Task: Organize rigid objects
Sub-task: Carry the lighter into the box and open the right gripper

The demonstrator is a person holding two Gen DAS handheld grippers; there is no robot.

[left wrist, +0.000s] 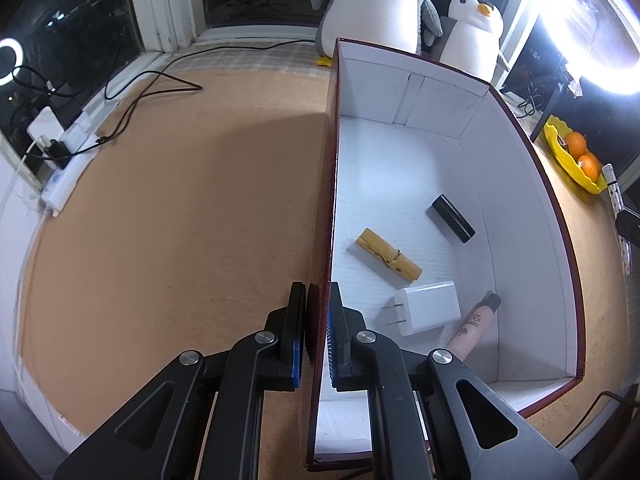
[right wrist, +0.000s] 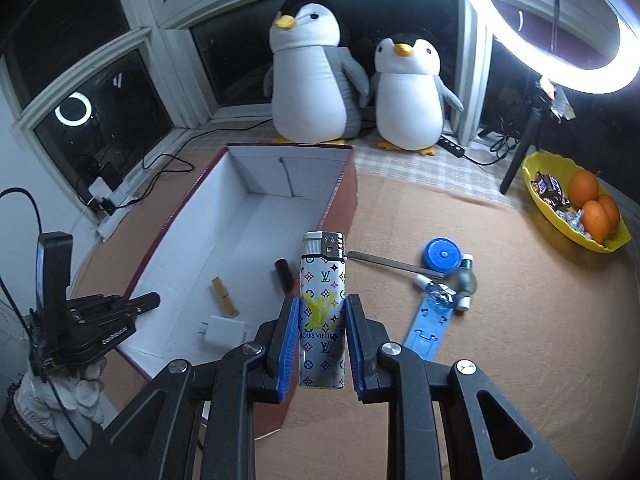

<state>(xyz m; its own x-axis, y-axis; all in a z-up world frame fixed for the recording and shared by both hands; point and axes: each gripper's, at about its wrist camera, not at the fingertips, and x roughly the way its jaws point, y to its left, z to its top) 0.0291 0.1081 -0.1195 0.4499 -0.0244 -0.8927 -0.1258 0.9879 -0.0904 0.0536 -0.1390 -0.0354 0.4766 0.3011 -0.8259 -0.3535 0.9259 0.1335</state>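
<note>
A red box with a white inside [left wrist: 536,160] stands on the tan mat. My left gripper [left wrist: 316,300] is shut on the box's near left wall. In the box lie a wooden clothespin [left wrist: 388,254], a black cylinder [left wrist: 450,218], a white charger plug [left wrist: 426,308] and a pinkish tube [left wrist: 474,326]. My right gripper [right wrist: 322,304] is shut on an upright patterned lighter [right wrist: 322,280], held in the air over the box's right wall [right wrist: 344,192]. The right wrist view also shows the left gripper [right wrist: 150,302] at the box wall, in a gloved hand [right wrist: 80,392].
On the mat right of the box lie a blue cap [right wrist: 442,254], a metal strip [right wrist: 388,262], a blue plastic piece [right wrist: 430,324] and a small bottle [right wrist: 464,280]. A yellow dish of oranges [right wrist: 576,208], two plush penguins [right wrist: 316,76], a ring light [right wrist: 560,40] and cables [left wrist: 152,84] border the mat.
</note>
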